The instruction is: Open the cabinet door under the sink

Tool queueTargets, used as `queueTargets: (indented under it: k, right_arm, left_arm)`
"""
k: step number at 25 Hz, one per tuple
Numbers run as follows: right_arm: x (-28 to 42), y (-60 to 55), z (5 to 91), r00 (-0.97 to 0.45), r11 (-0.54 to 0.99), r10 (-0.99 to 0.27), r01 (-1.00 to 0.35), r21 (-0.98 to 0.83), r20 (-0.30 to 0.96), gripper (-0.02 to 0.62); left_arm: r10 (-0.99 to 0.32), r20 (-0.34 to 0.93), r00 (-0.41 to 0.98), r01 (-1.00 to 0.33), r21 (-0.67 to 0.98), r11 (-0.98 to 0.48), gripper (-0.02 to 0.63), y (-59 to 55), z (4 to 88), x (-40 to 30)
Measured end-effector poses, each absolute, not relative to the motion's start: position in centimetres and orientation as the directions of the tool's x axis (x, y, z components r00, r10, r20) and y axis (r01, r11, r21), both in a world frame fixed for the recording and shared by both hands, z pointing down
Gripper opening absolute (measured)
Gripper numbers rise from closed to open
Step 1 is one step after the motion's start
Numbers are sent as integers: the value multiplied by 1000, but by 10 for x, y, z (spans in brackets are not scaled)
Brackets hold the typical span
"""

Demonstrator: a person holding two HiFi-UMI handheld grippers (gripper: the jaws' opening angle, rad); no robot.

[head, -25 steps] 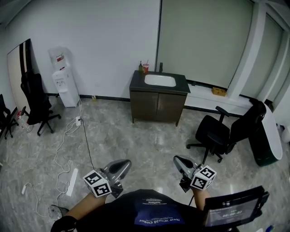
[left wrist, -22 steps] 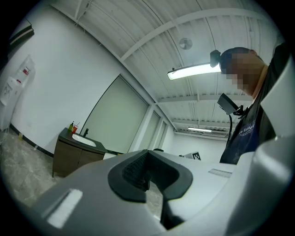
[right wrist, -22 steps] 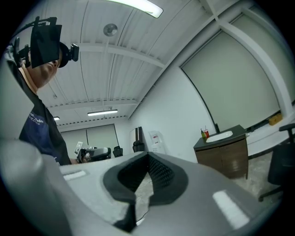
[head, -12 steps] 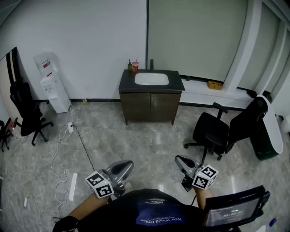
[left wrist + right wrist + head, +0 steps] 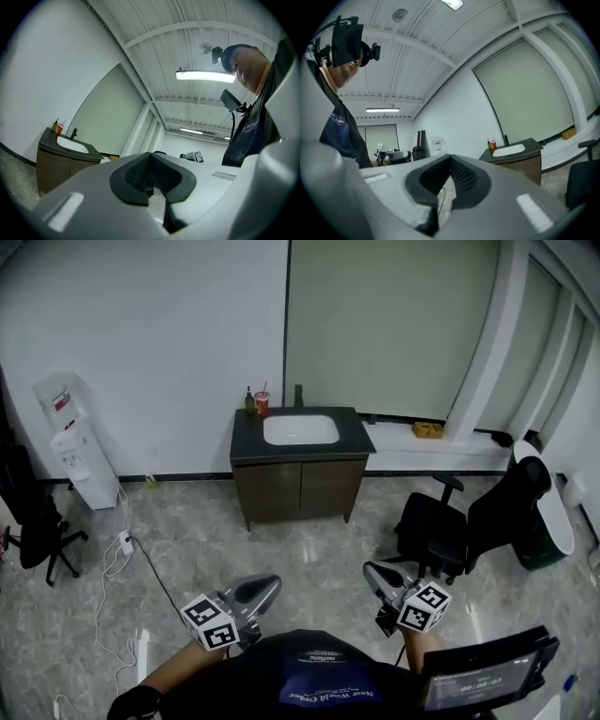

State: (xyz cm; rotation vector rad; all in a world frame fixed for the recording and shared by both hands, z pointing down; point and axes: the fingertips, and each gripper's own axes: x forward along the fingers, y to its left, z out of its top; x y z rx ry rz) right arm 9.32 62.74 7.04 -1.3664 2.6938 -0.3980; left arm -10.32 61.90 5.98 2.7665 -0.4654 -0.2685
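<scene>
The dark wood cabinet (image 5: 298,488) with two shut doors stands against the far wall, under a dark counter with a white sink (image 5: 300,429). My left gripper (image 5: 261,590) and right gripper (image 5: 373,574) are held low in front of the person's body, well short of the cabinet, both pointing toward it. Each is shut with nothing between its pads. In the left gripper view the cabinet (image 5: 55,165) lies far off to the left of the left gripper (image 5: 150,161). In the right gripper view the cabinet (image 5: 524,165) lies to the right of the right gripper (image 5: 450,165).
A black office chair (image 5: 439,526) stands right of the cabinet, with a second chair (image 5: 525,507) behind it. A water dispenser (image 5: 79,460) and another black chair (image 5: 33,521) are at the left, with a cable (image 5: 127,545) across the marble floor. A bottle and red cup (image 5: 256,401) stand on the counter.
The person has walked toward the cabinet, which now looks nearer and sits further left and lower in the head view. Both grippers stay shut and keep their places before the body.
</scene>
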Motion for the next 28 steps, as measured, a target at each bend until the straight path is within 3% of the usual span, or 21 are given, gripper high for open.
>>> queueTargets:
  k: [14, 28]
  right_arm:
    - [80, 473, 91, -652, 604, -755, -732, -315, 67, 0]
    - [190, 314, 99, -797, 742, -603, -575, -345, 34, 0]
  left_arm:
    - [-443, -81, 893, -382, 383, -841, 2, 473, 74, -120]
    - [-600, -49, 798, -543, 375, -752, 2, 359, 66, 4]
